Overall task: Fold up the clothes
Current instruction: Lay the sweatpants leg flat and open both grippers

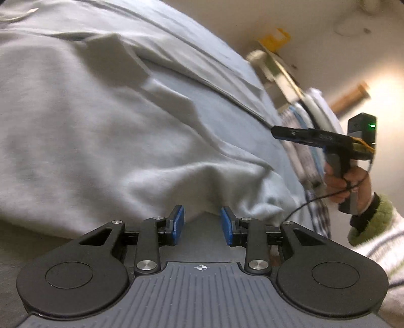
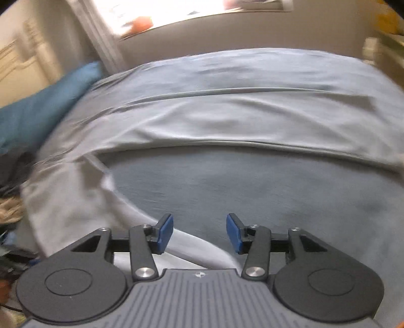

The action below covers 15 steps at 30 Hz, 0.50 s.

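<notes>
Blue-grey bedding covers a bed (image 2: 252, 181), and the job happens on top of it. A pale grey garment (image 1: 96, 126) lies there, spread out in big soft bumps. One flap of it is turned over near the middle, and a long edge runs across the bed. It looks only partly folded, I think. It is not yet a neat small stack, so more folds are left to do.

Right at the near edge of the garment sit the left tongs (image 1: 202, 224). Their blue pads stand a little apart, with a hump of cloth just past the tips, and nothing is pinched between them. The right tongs (image 2: 199, 233) are at the garment's other side. Their pads stand wider, and they hold nothing; a pale strip of cloth lies under them. A hand (image 1: 353, 181) in a green and white sleeve (image 1: 373, 227) carries them.

Beyond the garment, past the bed's edge, is a dark blue pillow (image 2: 43, 108). Farther still is a bright window (image 2: 192, 10) and a cream wall (image 1: 315, 22). Blurry yellow and brown things lean near that wall.
</notes>
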Tool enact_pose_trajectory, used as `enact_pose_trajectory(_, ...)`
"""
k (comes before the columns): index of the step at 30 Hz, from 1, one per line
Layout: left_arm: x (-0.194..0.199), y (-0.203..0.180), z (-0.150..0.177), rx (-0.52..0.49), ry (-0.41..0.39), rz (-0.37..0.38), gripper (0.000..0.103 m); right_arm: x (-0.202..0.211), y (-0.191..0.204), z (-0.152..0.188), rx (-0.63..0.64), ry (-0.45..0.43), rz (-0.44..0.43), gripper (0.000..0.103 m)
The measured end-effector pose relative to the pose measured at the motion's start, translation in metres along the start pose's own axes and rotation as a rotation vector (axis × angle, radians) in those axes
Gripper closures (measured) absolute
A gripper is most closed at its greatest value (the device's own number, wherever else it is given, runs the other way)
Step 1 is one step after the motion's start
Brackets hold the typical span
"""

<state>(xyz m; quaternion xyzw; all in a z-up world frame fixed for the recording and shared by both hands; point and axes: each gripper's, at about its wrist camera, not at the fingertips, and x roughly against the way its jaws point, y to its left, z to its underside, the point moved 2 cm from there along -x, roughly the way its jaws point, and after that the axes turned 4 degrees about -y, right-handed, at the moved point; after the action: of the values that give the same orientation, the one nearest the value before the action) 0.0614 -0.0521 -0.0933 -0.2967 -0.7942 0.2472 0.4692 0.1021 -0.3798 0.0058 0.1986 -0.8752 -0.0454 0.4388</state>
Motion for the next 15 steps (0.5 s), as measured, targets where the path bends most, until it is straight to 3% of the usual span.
enact_pose_trajectory(4, 0.016, 0.024, 0.002, 0.170, -0.051, -0.048, 0.072, -0.030, 0.035, -0.015, 0.078, 0.039, -0.063, 0.050)
enact_pose_trajectory(7, 0.035, 0.044, 0.007, 0.290, -0.110, -0.104, 0.072, -0.015, 0.066, -0.007, 0.153, 0.030, -0.259, 0.051)
enact_pose_trajectory(11, 0.051, 0.070, 0.014, 0.449, -0.171, -0.144, 0.072, 0.003, 0.119, 0.036, 0.401, 0.098, -0.462, 0.054)
enact_pose_trajectory(13, 0.055, 0.076, 0.015, 0.486, -0.182, -0.153, 0.072, -0.002, 0.142, 0.063, 0.542, 0.163, -0.456, 0.060)
enact_pose_trajectory(15, 0.057, 0.080, 0.016, 0.512, -0.188, -0.162, 0.072, -0.010, 0.155, 0.086, 0.691, 0.189, -0.353, 0.060)
